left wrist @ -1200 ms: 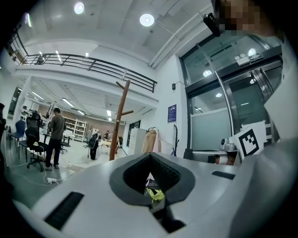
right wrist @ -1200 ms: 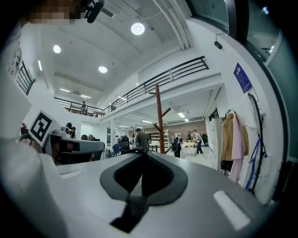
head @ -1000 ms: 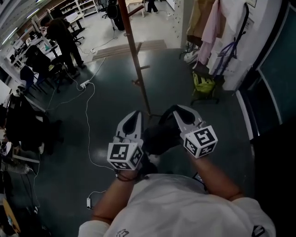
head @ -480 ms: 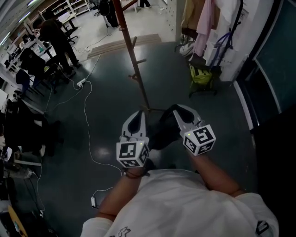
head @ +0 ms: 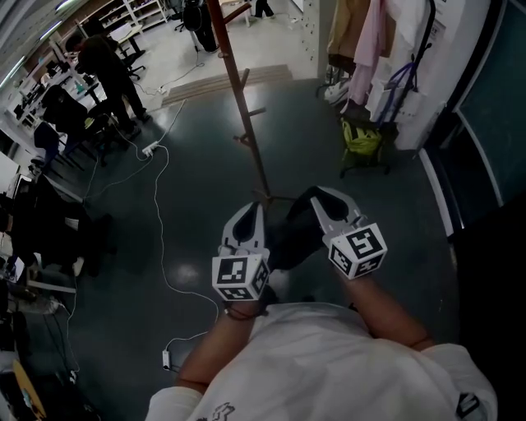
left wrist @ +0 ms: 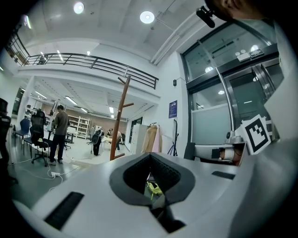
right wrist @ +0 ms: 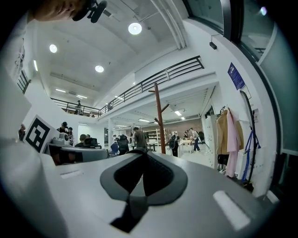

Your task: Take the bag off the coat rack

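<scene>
Left tongs (head: 251,210) and right tongs (head: 317,196) are held low, side by side, slightly apart. Both are closed tip to tip with nothing gripped; background shows through the gap behind the pads. The brown rack (head: 246,123) stands on the dark floor (head: 189,156), its foot just past the tips and between the two tongs. The bag (head: 200,18) is probably the dark shape beside the rack's upper part, too small to be sure. A white cable (head: 155,197) trails left of the rack. Coats (head: 362,41) hang at the right with a green bag (head: 360,148) below them. People (head: 103,57) stand far left.
</scene>
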`<state>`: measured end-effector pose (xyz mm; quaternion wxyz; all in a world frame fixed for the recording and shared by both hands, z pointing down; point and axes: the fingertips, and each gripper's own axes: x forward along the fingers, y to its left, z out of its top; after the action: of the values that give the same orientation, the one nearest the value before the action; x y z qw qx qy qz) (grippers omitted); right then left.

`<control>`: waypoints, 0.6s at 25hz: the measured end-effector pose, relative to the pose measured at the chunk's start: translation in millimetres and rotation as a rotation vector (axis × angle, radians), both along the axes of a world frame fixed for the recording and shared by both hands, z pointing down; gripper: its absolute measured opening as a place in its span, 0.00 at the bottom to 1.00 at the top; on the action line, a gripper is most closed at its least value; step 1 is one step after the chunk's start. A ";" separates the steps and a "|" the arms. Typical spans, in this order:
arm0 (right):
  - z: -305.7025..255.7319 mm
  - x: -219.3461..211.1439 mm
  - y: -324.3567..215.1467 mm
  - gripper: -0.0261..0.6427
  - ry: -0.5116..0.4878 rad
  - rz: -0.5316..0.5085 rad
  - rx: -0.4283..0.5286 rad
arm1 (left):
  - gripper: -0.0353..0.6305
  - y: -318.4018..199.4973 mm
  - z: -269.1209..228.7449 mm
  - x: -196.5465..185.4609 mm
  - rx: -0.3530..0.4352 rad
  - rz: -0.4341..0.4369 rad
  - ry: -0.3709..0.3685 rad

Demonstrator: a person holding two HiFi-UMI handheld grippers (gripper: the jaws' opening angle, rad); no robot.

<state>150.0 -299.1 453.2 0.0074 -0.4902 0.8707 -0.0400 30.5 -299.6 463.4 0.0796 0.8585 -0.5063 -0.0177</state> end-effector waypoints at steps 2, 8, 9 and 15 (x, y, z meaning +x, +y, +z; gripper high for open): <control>2.0 1.3 0.8 0.07 -0.003 -0.004 -0.007 | 0.06 0.6 1.3 2.5 -0.007 0.003 0.003; 6.1 6.9 -0.6 0.07 -0.011 -0.008 -0.020 | 0.06 0.5 6.0 7.6 -0.018 -0.002 0.003; 5.8 7.1 -0.6 0.07 -0.009 -0.009 -0.019 | 0.06 0.5 6.7 7.7 -0.021 -0.005 0.003; 6.2 10.5 0.2 0.07 -0.006 -0.015 -0.017 | 0.06 0.8 7.6 10.1 -0.020 -0.019 0.004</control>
<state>160.5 -298.9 459.4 0.0053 -0.4836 0.8739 -0.0489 40.6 -298.8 471.1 0.0891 0.8527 -0.5145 -0.0153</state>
